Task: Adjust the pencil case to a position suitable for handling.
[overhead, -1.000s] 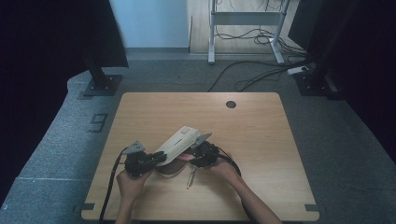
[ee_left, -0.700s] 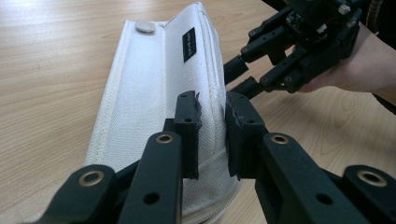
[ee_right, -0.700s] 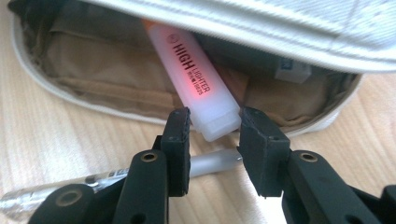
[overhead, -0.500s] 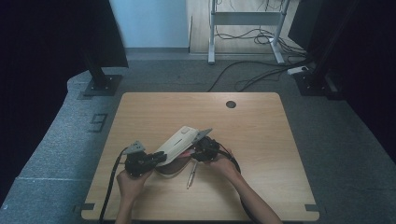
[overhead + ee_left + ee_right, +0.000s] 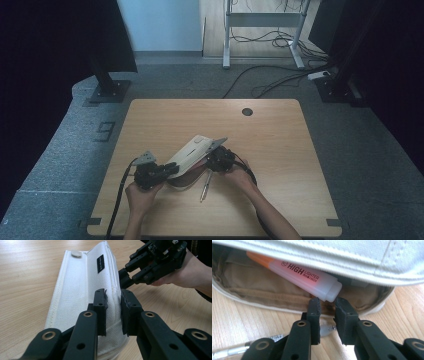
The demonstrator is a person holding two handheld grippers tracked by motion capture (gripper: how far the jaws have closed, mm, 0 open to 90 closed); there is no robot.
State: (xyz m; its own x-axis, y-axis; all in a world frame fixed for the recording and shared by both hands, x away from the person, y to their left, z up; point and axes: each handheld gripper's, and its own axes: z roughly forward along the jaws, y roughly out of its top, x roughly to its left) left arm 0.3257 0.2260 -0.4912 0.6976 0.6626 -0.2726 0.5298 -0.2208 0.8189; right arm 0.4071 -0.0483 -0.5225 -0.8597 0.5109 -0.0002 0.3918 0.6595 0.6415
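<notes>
High view: the wooden table (image 5: 280, 150) carries a long white pencil case (image 5: 189, 155) near its front middle, lying slantwise, its long axis running from the near left up to the far right. Both forearms come in from the bottom edge and bend inward towards the case. The left hand (image 5: 140, 192) holds the left tool (image 5: 167, 170) level, aimed right and slightly away at the case's near end. The right hand (image 5: 240, 172) holds the right tool (image 5: 207, 162) aimed left at the case's open side.

In the left gripper view the left tool (image 5: 113, 312) has its jaws drawn close together, pinching a fold of the case's (image 5: 82, 287) white cloth at the seam of its upper flap. The case stretches straight away from this tool, with a small round snap (image 5: 75, 253) at its far end.

In the right gripper view the right tool (image 5: 327, 312) sits at the mouth of the case (image 5: 352, 257), whose brown lining shows. Its jaws have just been closing and now stand narrow, with a small gap between them. An orange highlighter (image 5: 304, 277) lies slantwise inside, its pale end pointing down right and resting just above that gap; whether the pads touch it I cannot tell.

A silver pen (image 5: 204, 186) lies on the table just in front of the case, between the two hands, pointing roughly away from the person.
</notes>
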